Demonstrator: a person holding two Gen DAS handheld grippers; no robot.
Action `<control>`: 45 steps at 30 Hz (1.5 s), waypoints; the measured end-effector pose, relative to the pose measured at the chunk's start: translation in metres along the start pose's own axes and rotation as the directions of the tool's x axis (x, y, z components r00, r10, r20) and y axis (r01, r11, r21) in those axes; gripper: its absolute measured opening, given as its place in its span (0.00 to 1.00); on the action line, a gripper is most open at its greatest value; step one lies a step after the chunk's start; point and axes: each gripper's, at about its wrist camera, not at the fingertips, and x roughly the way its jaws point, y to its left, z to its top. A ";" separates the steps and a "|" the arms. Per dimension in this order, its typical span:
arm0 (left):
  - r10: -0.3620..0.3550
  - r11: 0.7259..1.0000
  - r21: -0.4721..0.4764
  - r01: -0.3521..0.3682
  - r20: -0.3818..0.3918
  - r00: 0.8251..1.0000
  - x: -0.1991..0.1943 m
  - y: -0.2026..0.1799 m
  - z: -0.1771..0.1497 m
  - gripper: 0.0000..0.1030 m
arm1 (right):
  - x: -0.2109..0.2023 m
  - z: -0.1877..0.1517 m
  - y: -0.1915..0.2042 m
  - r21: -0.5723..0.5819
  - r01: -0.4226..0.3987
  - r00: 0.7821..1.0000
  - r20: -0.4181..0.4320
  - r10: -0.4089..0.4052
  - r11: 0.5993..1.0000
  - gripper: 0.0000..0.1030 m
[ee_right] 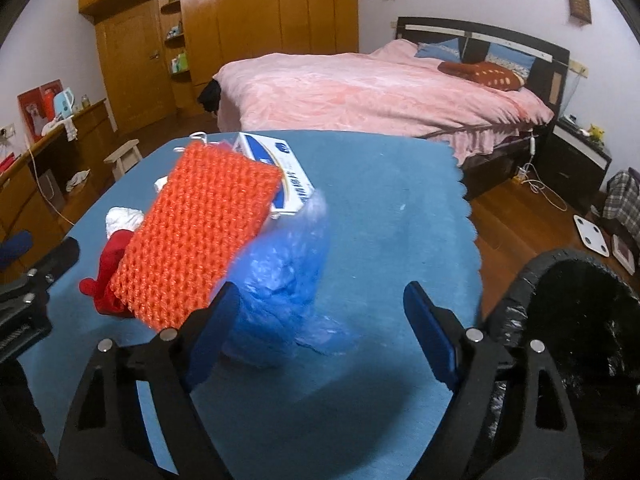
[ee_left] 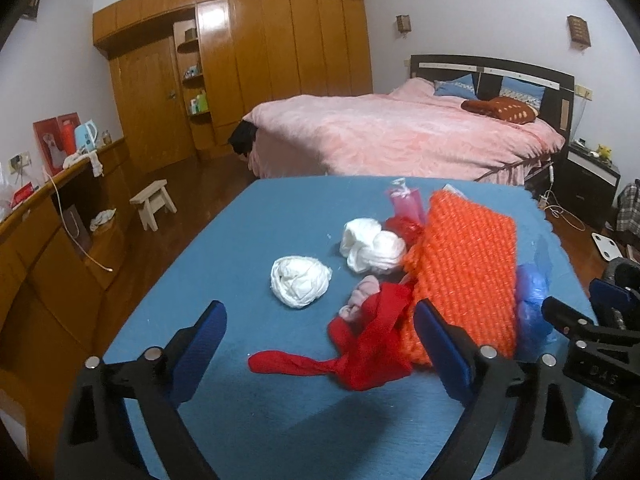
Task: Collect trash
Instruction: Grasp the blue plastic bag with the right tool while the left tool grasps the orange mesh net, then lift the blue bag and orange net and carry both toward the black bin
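On the table's blue cloth (ee_left: 248, 240) lies the trash: two white crumpled bags (ee_left: 300, 284) (ee_left: 372, 246), a pink wad (ee_left: 360, 296), a knotted red bag (ee_left: 360, 356), an orange knitted net (ee_left: 464, 272) and a blue plastic bag (ee_left: 532, 300). My left gripper (ee_left: 320, 312) is open just above the cloth, the red bag and pink wad lying between its fingers, untouched. My right gripper (ee_right: 322, 292) is open too. The blue plastic bag (ee_right: 288, 276) sits between its fingers, close to the left one. The orange net (ee_right: 200, 232) half covers a white and blue box (ee_right: 280, 172).
A bin with a black liner (ee_right: 580, 320) stands off the table's right edge. Beyond the table is a bed with a pink cover (ee_left: 400, 136). A wooden stool (ee_left: 154, 204), a long counter (ee_left: 60, 208) and a wardrobe (ee_left: 260, 52) line the left side.
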 end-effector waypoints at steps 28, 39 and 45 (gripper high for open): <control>-0.212 0.975 0.055 0.217 -0.087 0.973 0.028 -0.052 -0.008 0.49 | 0.012 -0.024 -0.027 0.050 0.004 0.995 -0.103 0.001 0.999 0.48; -0.203 0.975 0.083 0.208 -0.059 0.977 0.022 -0.063 -0.014 0.08 | 0.019 -0.032 -0.033 0.052 0.016 0.993 -0.116 -0.010 0.998 0.49; -0.219 0.971 0.094 0.220 -0.030 0.975 0.008 -0.063 -0.011 0.06 | 0.010 -0.030 -0.035 0.051 0.014 0.994 -0.110 -0.009 0.999 0.49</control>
